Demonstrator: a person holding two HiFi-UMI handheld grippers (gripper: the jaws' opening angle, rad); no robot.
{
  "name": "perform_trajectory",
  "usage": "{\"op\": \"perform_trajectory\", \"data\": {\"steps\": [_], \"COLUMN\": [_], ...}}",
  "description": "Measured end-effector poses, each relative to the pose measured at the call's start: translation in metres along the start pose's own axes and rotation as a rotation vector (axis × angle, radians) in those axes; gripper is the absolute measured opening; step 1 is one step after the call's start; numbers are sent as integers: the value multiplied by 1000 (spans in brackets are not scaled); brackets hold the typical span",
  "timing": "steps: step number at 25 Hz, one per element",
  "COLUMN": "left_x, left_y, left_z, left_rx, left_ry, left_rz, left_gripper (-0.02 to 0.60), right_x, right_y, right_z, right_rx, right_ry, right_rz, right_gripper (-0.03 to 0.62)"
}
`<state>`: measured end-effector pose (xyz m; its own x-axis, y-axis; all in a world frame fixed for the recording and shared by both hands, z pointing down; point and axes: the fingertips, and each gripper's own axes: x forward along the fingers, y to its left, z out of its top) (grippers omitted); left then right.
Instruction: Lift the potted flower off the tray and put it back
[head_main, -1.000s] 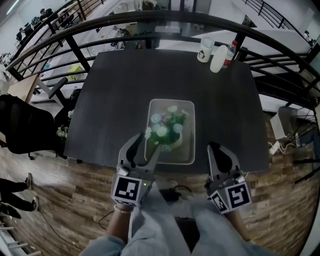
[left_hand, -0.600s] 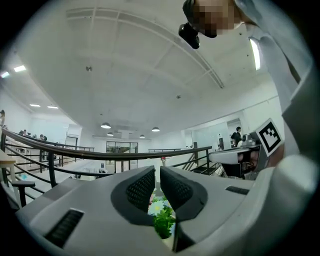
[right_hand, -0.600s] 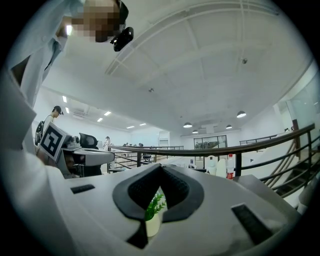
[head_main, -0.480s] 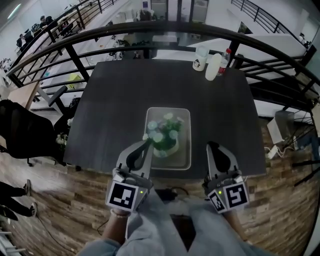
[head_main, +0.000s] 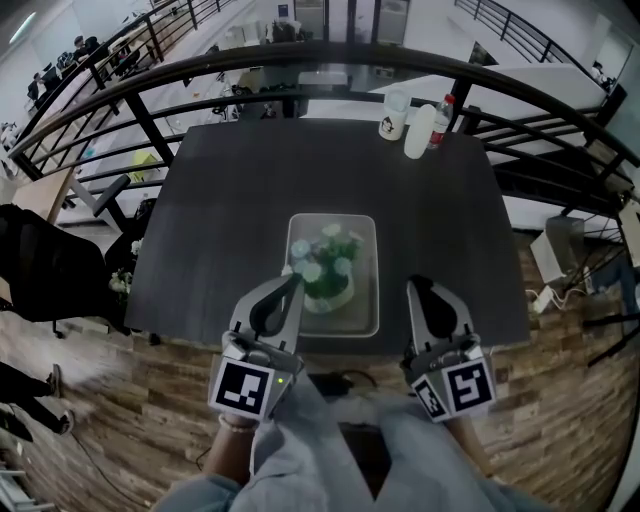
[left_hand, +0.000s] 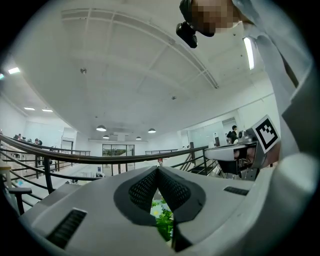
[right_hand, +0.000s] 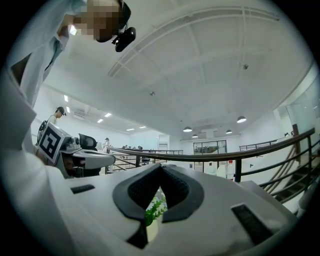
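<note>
The potted flower (head_main: 325, 272), white and pale blossoms over green leaves in a white pot, stands in the shallow grey tray (head_main: 364, 320) near the dark table's front edge. My left gripper (head_main: 294, 283) is at the tray's front left corner, its tips close beside the blossoms. Its jaws have just been closing and are now shut, with nothing visible between the pads. In the left gripper view (left_hand: 158, 170) leaves and a white blossom (left_hand: 161, 220) show beyond the jaws. My right gripper (head_main: 414, 286) is shut and empty, right of the tray; the right gripper view (right_hand: 161, 166) shows leaves (right_hand: 152, 212) beyond it.
At the table's far edge stand a white cup (head_main: 393, 115), a white bottle (head_main: 415, 130) and a red-capped bottle (head_main: 438, 118). A curved black railing (head_main: 320, 58) runs behind the table. A black chair (head_main: 40, 270) is at the left. Cables (head_main: 330, 385) lie on the wooden floor.
The left gripper's jaws went from wide open beside the flower to shut and it rose slightly. The flower stays in the tray. The right gripper kept still.
</note>
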<state>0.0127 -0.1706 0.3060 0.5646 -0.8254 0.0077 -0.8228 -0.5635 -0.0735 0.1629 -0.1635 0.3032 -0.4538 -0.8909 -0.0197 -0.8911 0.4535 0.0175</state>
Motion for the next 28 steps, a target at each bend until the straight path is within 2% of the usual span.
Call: {"op": "perform_trajectory", "data": {"steps": [14,28], "left_x": [-1,-13], "left_y": [-4,5], "left_z": [-3,-6], "left_rx": [16,8], "left_ry": [13,23], "left_rz": [-45,-35], "left_gripper": [-9,-9], "right_x": [-3,1], "right_y": [6,25], "right_z": [-4,-6], "right_rx": [-2,-4], "right_ry": [20,39], "right_rz": [-10,21], "right_gripper": [3,3]}}
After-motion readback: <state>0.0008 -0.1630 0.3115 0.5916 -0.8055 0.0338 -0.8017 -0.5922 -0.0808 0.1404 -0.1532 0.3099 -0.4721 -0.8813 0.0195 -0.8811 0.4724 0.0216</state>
